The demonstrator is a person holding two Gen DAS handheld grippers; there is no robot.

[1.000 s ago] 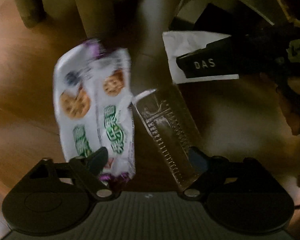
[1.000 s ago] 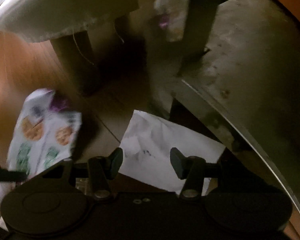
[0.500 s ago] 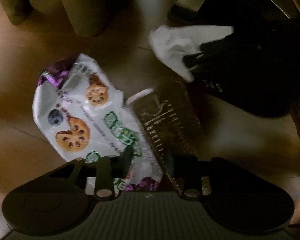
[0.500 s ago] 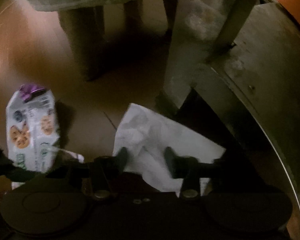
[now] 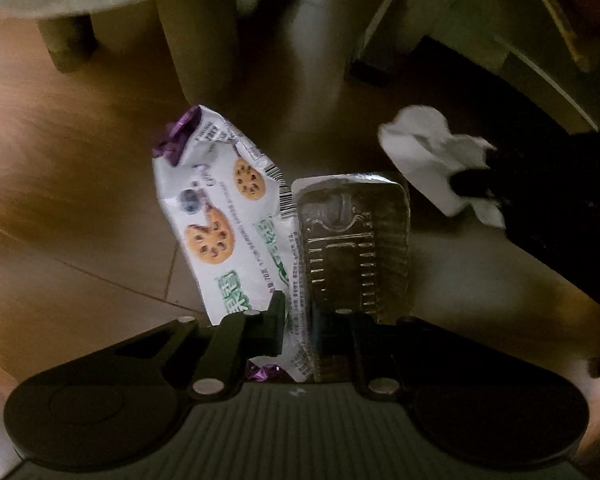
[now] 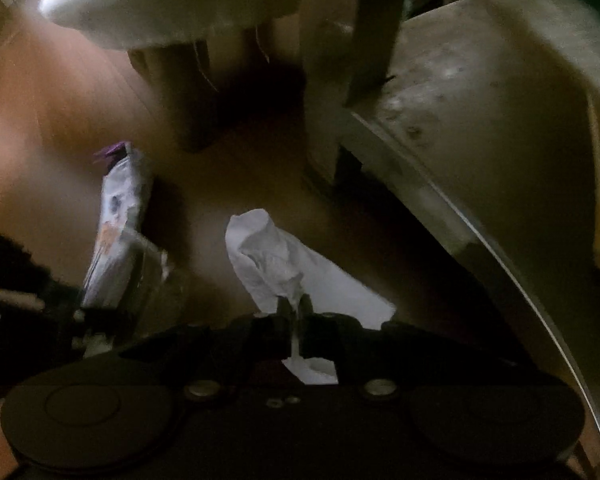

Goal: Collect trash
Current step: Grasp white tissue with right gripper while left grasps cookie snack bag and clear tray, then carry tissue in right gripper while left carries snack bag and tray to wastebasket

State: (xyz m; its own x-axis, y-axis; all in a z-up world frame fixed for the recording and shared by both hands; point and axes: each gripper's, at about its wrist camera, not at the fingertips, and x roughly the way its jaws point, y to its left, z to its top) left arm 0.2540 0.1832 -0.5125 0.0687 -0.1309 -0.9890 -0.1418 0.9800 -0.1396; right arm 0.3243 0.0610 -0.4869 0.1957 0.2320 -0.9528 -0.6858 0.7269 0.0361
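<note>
Trash on a dim wooden floor (image 5: 80,208) is caught in both handheld claws. Left gripper (image 5: 300,320), pointing straight down, has its two black fingers (image 5: 274,322) pressed together on the near ends of a white cookie wrapper (image 5: 224,216) and a clear plastic tray (image 5: 352,240); the pair fan out toward 12 o'clock from the pinch, wrapper at 11, tray at 1, their long edges touching. The wrapper carries pictures of cookies, green lettering and a purple crimped end at its far tip. Right gripper (image 6: 296,314) has its fingers squeezed nearly flat on a crumpled white paper tissue (image 6: 272,264), which bunches up toward 12 o'clock above the pinch and trails out toward 4 o'clock beneath it. From the left camera the same tissue (image 5: 432,152) shows at 2 o'clock, just beside the tray's far corner, with the dark bulk of the other tool behind it. From the right camera the wrapper (image 6: 118,216) hangs at 9 o'clock, blurred. Round wooden legs (image 5: 204,40) of a pale cushioned stool (image 6: 160,4) stand at 12 o'clock, well beyond the litter, and a grey curved-edged furniture base (image 6: 480,120) fills the 2 o'clock side
</note>
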